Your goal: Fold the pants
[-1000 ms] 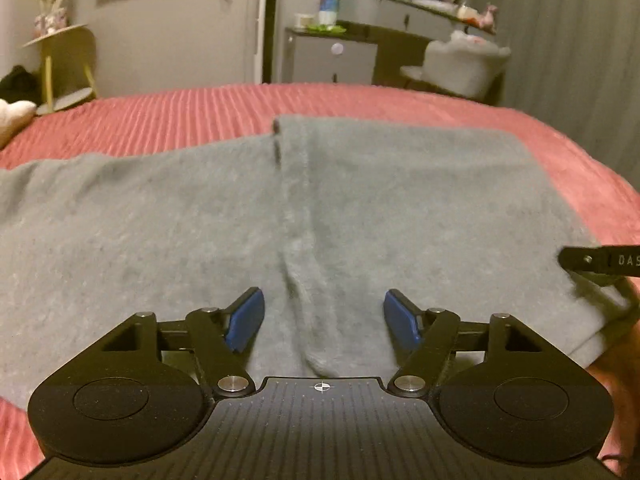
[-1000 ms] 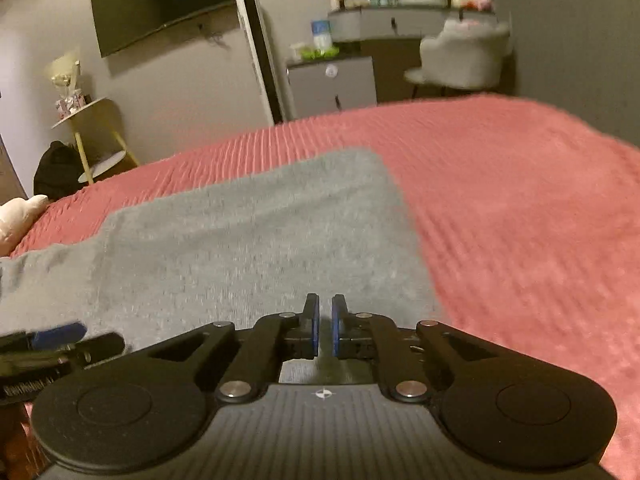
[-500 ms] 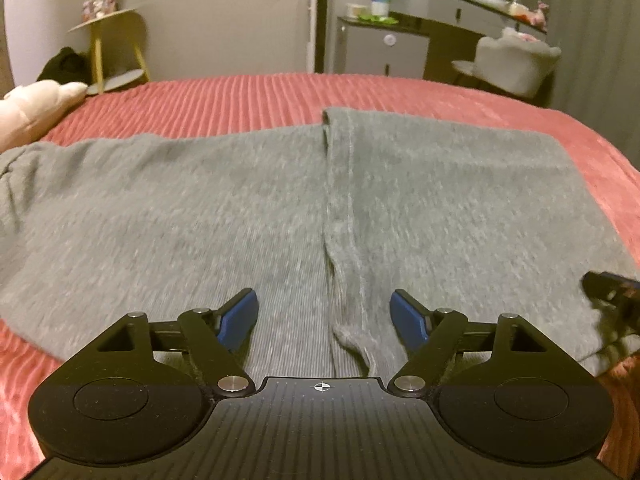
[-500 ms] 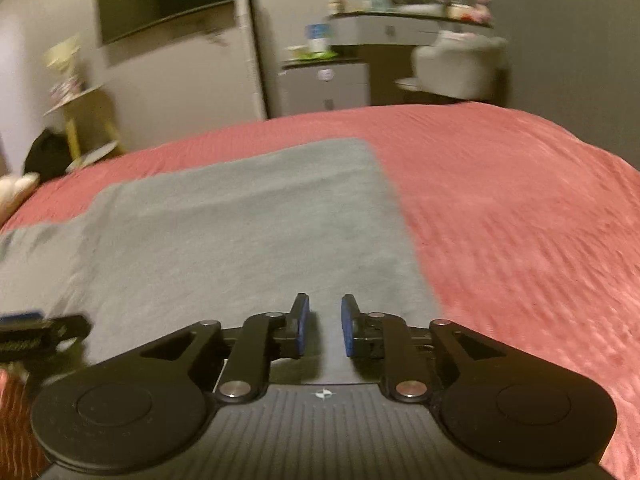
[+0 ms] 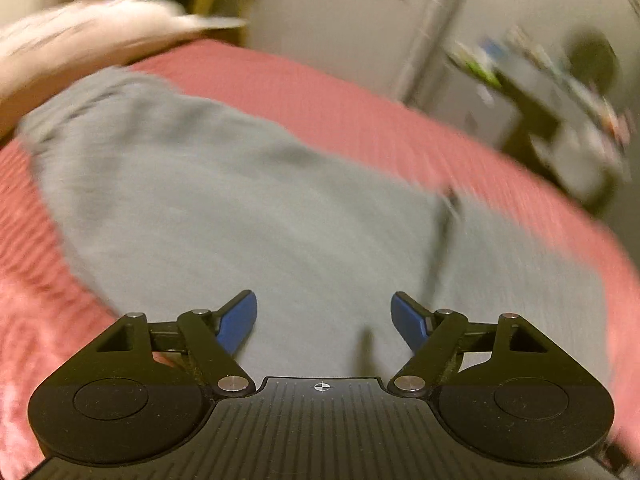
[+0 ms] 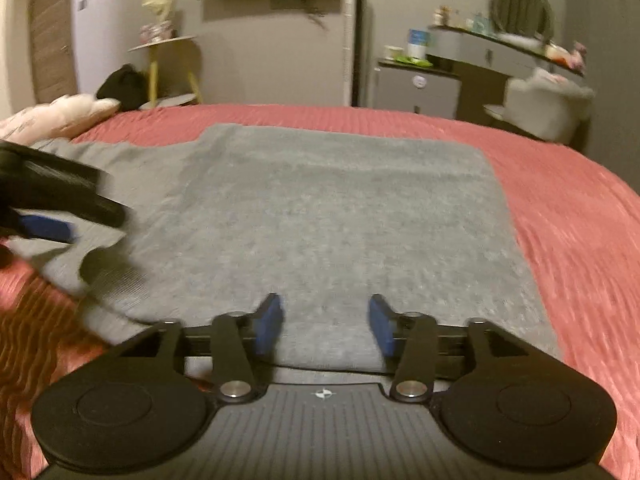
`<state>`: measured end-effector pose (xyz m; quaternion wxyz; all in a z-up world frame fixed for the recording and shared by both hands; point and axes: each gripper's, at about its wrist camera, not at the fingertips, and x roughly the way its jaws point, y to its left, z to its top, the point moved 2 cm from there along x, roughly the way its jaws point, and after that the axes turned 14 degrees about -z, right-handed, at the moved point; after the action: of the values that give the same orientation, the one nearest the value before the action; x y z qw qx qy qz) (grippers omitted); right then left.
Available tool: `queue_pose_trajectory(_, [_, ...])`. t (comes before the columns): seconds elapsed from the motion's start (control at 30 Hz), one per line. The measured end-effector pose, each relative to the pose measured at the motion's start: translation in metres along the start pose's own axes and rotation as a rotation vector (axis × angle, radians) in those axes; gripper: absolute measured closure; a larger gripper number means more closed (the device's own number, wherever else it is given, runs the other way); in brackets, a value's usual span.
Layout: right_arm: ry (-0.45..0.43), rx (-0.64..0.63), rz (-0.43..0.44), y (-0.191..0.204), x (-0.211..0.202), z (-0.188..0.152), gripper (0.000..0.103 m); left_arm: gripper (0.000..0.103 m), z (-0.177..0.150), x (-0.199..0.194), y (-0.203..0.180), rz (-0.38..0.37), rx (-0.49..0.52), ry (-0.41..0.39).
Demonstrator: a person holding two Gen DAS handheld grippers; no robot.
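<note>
The grey pants (image 6: pixel 320 208) lie spread flat on the red ribbed bedspread (image 6: pixel 568 216). In my right wrist view they fill the middle of the bed, with one straight edge running down the right side. My left wrist view is smeared and tilted, but I can make out a dark seam or fold line running down the cloth right of centre.

My right gripper (image 6: pixel 323 324) sits low over the near edge of the pants, jaws parted with grey cloth showing in the gap, gripping nothing. My left gripper (image 5: pixel 324 320) has its jaws spread wide over the fabric and is also empty. It shows at the left edge of my right view as a blurred black shape with a blue pad.

A pale pillow (image 6: pixel 60 118) lies at the bed's far left. Behind it stand a yellow side table (image 6: pixel 164 64) and a dresser (image 6: pixel 476 60).
</note>
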<state>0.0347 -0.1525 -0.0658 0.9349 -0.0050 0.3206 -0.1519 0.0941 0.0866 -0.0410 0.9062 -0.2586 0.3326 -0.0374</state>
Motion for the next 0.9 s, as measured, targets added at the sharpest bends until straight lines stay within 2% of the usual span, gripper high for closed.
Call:
queue_pose_trajectory(0.07, [0.025,0.063,-0.01,-0.01,0.006,-0.001,0.038,0.024,0.024,-0.019,0.042,-0.019,-0.141,-0.088])
queue_pose_trajectory(0.13, [0.038,0.115,0.0,-0.019,0.01,-0.001,0.036,0.029,0.041,-0.036,0.082,-0.026,-0.229,-0.157])
queue_pose_trajectory(0.2, [0.042,0.142,0.009,-0.024,0.013,0.0,0.034,0.03,0.051,-0.048,0.124,-0.01,-0.287,-0.192])
queue_pose_trajectory(0.3, [0.038,0.145,0.018,-0.023,0.016,0.0,0.026,0.035,0.047,-0.047,0.176,-0.014,-0.393,-0.158])
queue_pose_trajectory(0.4, [0.026,0.111,0.003,-0.018,0.018,-0.001,0.019,0.039,0.037,-0.035,0.206,-0.087,-0.515,-0.119])
queue_pose_trajectory(0.53, [0.018,0.083,-0.01,-0.015,0.02,0.0,0.014,0.038,0.044,-0.02,0.215,-0.135,-0.524,-0.131])
queue_pose_trajectory(0.7, [0.014,0.092,-0.017,-0.016,0.021,0.0,0.012,0.041,0.064,-0.001,0.233,-0.16,-0.598,-0.133])
queue_pose_trajectory(0.73, [0.012,0.09,-0.021,-0.016,0.021,0.0,0.012,0.057,0.067,0.0,0.234,-0.146,-0.596,-0.13])
queue_pose_trajectory(0.83, [0.01,0.09,-0.03,-0.015,0.021,0.0,0.012,0.075,0.069,-0.006,0.228,-0.109,-0.532,-0.126])
queue_pose_trajectory(0.9, [0.01,0.107,-0.03,-0.018,0.02,0.0,0.012,0.08,0.073,-0.017,0.214,-0.113,-0.46,-0.154])
